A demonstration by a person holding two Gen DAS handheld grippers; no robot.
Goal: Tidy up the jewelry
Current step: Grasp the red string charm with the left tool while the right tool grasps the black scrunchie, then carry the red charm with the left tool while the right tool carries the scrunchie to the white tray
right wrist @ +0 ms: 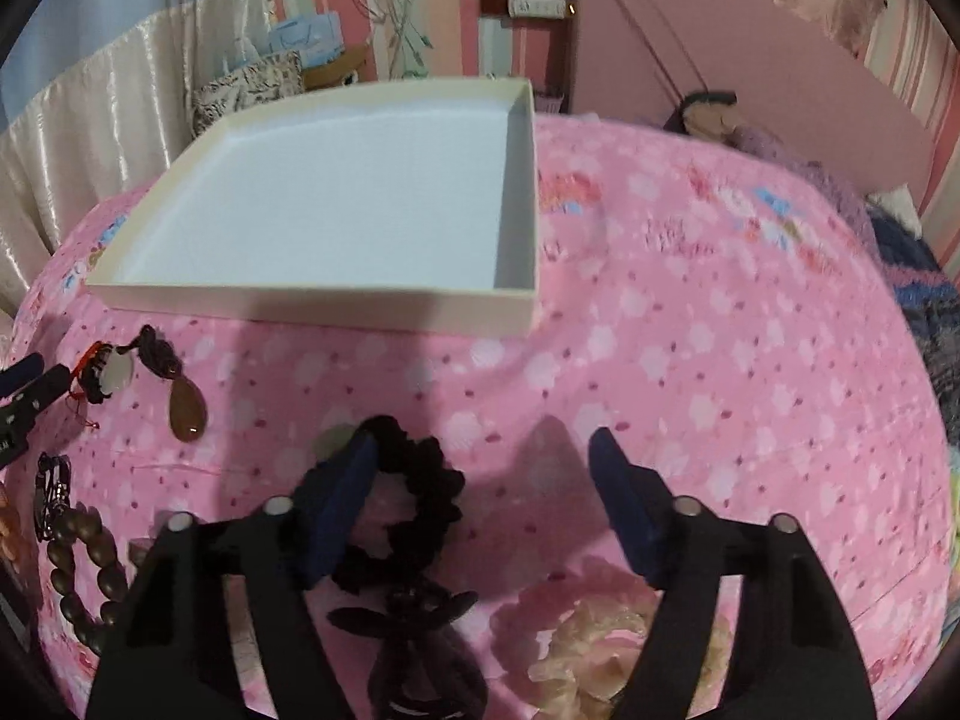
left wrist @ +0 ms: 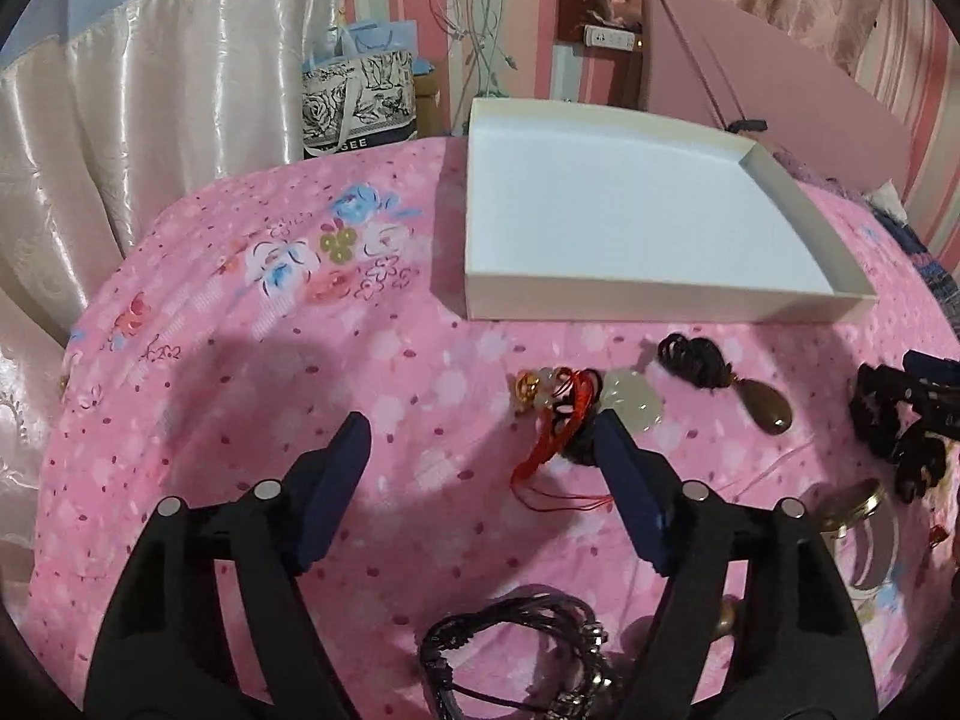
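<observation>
The left gripper (left wrist: pixel 483 429) hangs low over the pink floral sheet (left wrist: pixel 240 396) with its jaws spread wide and nothing between them. Its right finger tip sits just at the red cord (left wrist: pixel 543 450) of a charm with a gold bead (left wrist: pixel 527 387) and a pale jade pendant (left wrist: pixel 636 399); whether tip and cord touch cannot be told. Just right of the jade lies a brown teardrop pendant (left wrist: pixel 771 411) on a knotted black cord (left wrist: pixel 690 360). Under the gripper, near the lower edge, is a dark multi-strand bracelet (left wrist: pixel 516 654), and to the right a metal bangle (left wrist: pixel 864 516).

The right gripper (right wrist: pixel 483 444) also has its jaws spread and empty. Its left finger overlaps a black scrunchie (right wrist: pixel 420 504) lying on the sheet; contact is unclear. Below the scrunchie is a dark hair bow (right wrist: pixel 414 606), and between the fingers a cream scrunchie (right wrist: pixel 600 642). A brown bead bracelet (right wrist: pixel 84 570) lies at far left.

Beyond both grippers an open white box (left wrist: pixel 600 300) rests on the sheet, its floor bare, all the jewelry outside it along its near wall. A pink lid (left wrist: pixel 780 72) stands behind.
</observation>
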